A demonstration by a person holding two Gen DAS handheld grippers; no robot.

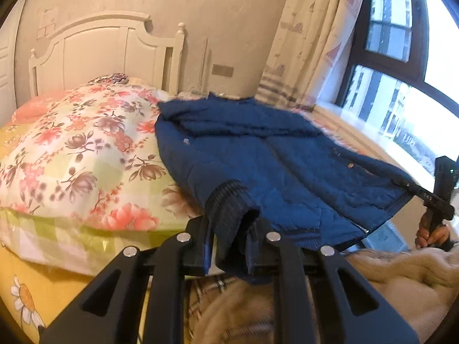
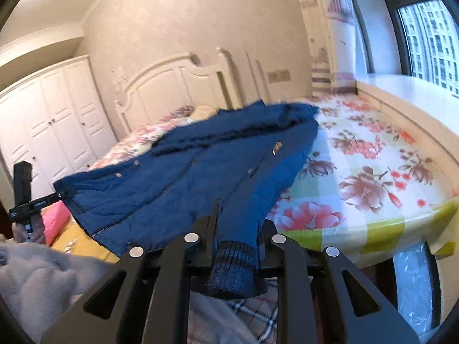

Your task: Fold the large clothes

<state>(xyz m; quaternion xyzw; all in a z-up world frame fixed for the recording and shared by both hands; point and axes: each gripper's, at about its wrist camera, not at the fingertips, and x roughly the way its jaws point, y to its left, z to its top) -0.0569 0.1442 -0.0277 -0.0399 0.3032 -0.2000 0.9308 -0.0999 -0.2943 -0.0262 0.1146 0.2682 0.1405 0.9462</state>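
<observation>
blue jacket [image 1: 258,154] spread over the floral bed [image 2: 373,172], one ribbed cuff pinched in the left gripper [image 1: 233,246], other cuff clamped by the right gripper [image 2: 236,252]

Ahead of me: beige textured wall [image 2: 183,28], white carved headboard [image 1: 109,48] against it. Bed [image 2: 373,172] under floral patchwork cover, pink and brown blooms on green-white checks. White panelled wardrobe [image 2: 54,114] far left. To my right: dark-framed window [image 1: 401,66], bright daylight, tower blocks outside; pale printed curtain [image 1: 309,34] beside it; broad cream sill [image 2: 416,94] along bed.
</observation>
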